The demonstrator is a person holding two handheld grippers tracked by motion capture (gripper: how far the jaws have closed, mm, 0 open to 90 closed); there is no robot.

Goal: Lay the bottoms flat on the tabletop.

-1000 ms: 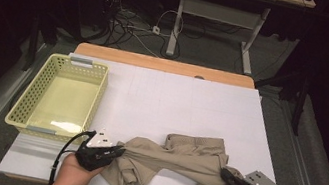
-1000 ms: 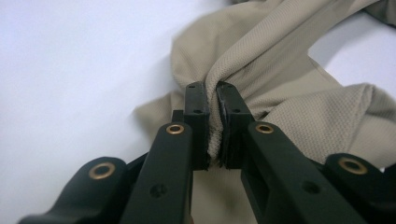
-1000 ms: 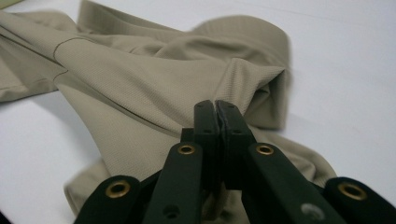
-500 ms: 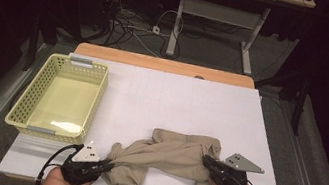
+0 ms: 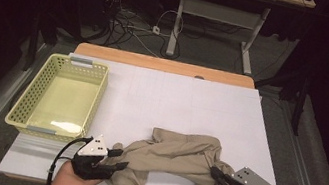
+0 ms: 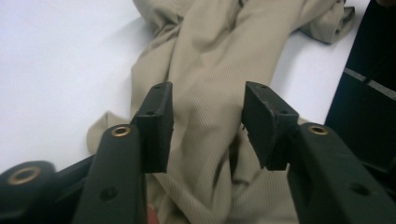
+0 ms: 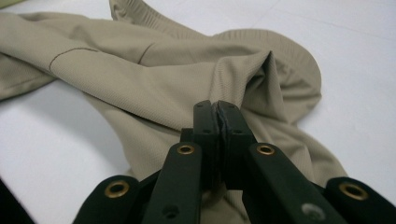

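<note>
White board point(image 5: 186, 101) covers the table, bare across its far half and right side. At its left edge sits the basket point(image 5: 57, 97), well apart from the work. Left gripper point(image 5: 116, 159), near the front edge, has just been opening; its jaws stand apart over the cloth point(image 5: 175, 152) without pressing it. A second ago they were pinched on it. The cloth now lies more bunched toward the front middle. Right gripper point(image 5: 214, 173) is clamped on the cloth's right end. The right gripper view point(image 7: 218, 122) shows the fabric point(image 7: 140, 70) nipped between the pads; the left gripper view point(image 6: 208, 126) shows ribbed cloth point(image 6: 210, 56) loose between open jaws.
</note>
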